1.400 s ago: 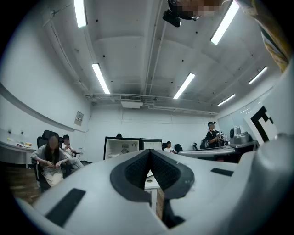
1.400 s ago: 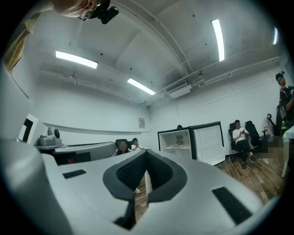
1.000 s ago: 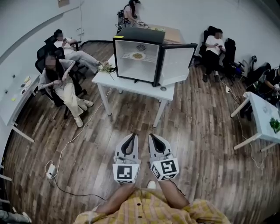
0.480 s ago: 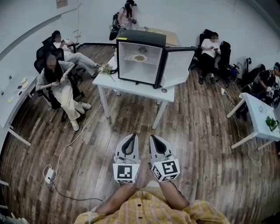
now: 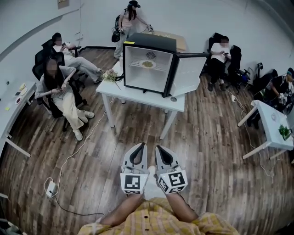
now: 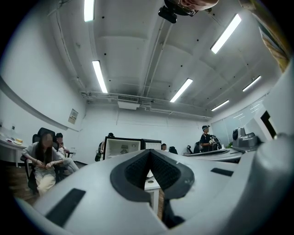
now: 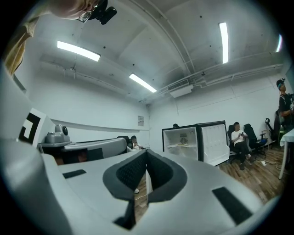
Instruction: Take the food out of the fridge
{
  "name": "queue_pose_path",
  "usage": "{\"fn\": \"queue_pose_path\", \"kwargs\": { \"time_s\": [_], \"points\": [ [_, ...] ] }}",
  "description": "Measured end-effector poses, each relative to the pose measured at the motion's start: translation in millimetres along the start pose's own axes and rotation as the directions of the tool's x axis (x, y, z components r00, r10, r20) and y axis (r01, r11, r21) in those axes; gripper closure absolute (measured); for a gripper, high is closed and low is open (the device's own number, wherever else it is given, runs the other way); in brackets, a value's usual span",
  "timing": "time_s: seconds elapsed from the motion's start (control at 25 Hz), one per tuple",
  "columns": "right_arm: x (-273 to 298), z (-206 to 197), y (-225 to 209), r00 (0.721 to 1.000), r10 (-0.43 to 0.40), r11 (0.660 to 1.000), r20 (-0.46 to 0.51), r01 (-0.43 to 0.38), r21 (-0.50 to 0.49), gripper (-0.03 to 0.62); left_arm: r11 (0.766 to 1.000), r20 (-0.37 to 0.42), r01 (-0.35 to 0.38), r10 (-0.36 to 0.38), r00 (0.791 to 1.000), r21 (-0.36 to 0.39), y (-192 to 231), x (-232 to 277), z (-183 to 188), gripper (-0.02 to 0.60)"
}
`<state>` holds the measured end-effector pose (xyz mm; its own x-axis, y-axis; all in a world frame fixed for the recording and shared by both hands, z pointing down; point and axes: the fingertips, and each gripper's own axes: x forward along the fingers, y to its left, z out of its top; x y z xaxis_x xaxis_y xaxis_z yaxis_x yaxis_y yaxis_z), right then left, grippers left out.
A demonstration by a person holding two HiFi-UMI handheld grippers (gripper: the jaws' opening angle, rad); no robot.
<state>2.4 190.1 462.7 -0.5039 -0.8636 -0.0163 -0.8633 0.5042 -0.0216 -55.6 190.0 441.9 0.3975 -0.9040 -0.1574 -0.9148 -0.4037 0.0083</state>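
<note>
A small black fridge [image 5: 148, 64] stands on a white table [image 5: 138, 95] across the room, its door [image 5: 188, 73] swung open to the right. A plate of food [image 5: 147, 64] lies on its upper shelf; the plate [image 7: 182, 145] also shows in the right gripper view. My left gripper [image 5: 141, 145] and right gripper [image 5: 158, 148] are side by side over the wooden floor, well short of the table. Both are shut and hold nothing. The fridge [image 6: 123, 148] shows far beyond the left jaws.
Seated people [image 5: 57, 87] on office chairs line the left; another [image 5: 223, 48] sits at the back right, and one [image 5: 130, 13] stands behind the fridge. A white desk [image 5: 273, 126] stands at right. A cable and power strip [image 5: 50, 187] lie on the floor. Flowers [image 5: 110, 74] lie on the table.
The view has come a little nearer to the fridge and table. Both grippers stay shut and side by side. The person behind the fridge has shifted.
</note>
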Motion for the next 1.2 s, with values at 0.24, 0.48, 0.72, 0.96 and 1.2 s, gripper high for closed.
{"fn": "queue_pose_path", "kwargs": {
  "time_s": [0.24,0.48,0.72,0.96,1.2],
  "points": [
    [56,1,-38,1.0,-0.011,0.999,0.026,0.011,0.032,0.586,1.0,-0.017,-0.01,0.01,1.0,0.03,27,53,-10,0.574],
    [117,-1,-83,0.999,-0.025,0.999,0.031,0.023,0.04,0.586,0.999,-0.029,-0.01,0.011,1.0,0.044,52,122,-26,0.574],
    [173,-4,-130,1.0,-0.028,0.998,0.012,0.028,0.047,0.586,0.999,-0.054,-0.009,0.012,0.998,0.042,68,189,-39,0.574],
    [224,7,-169,1.0,-0.016,0.998,0.021,0.015,0.058,0.586,0.998,-0.06,-0.024,0.028,0.998,0.056,86,251,-39,0.574],
    [258,6,-205,1.0,-0.005,0.997,0.017,0.003,0.082,0.586,0.996,-0.075,-0.026,0.032,0.997,0.08,89,301,-44,0.574]
  ]
}}
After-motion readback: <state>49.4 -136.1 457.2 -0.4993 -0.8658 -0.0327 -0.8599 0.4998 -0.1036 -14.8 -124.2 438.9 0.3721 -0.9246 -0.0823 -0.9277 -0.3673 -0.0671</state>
